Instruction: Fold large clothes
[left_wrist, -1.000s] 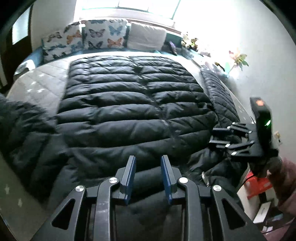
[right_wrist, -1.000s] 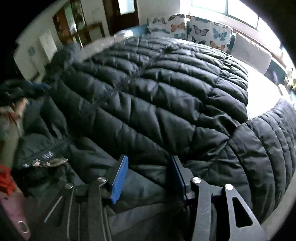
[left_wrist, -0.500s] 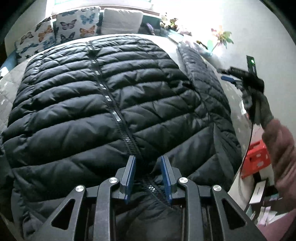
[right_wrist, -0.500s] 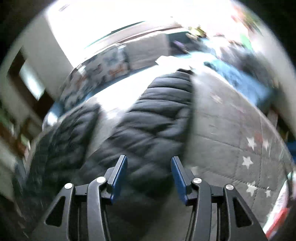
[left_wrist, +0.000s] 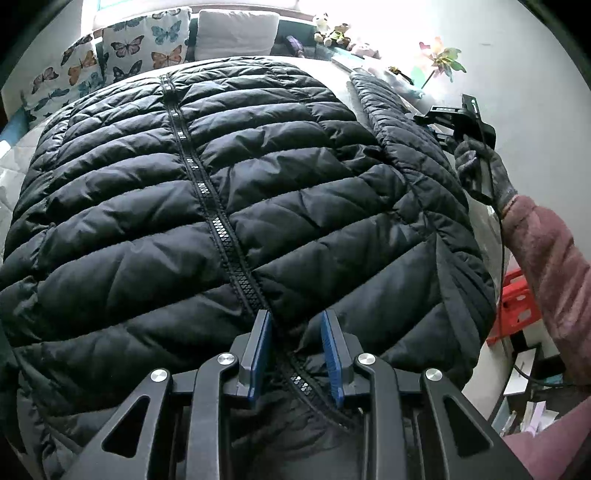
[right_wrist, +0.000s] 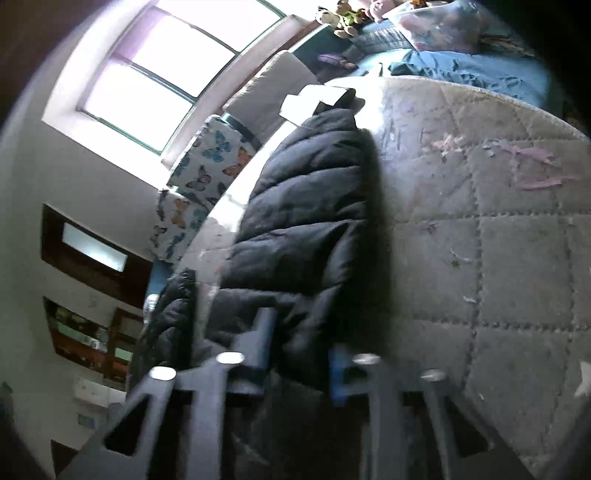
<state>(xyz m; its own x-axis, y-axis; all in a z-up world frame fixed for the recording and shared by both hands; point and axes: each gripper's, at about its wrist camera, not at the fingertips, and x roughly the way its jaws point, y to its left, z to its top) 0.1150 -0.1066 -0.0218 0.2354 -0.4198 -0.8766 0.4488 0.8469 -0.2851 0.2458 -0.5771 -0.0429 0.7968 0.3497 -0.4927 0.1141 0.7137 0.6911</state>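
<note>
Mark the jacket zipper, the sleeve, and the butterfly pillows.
zipper (left_wrist: 218, 225): left wrist view, mid-run of the teeth.
sleeve (right_wrist: 306, 206): right wrist view, middle of the quilted fabric.
butterfly pillows (left_wrist: 136, 48): left wrist view, face of the middle pillow.

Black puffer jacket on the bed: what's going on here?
A person with a handheld gripper in each hand is folding the black puffer jacket, which is spread front-up on the quilted mattress. The left gripper sits at the hem, its fingers either side of the zipper. The right gripper is at the jacket's right sleeve; its jaws have just been closing with sleeve fabric between them. No fold is made yet.
</note>
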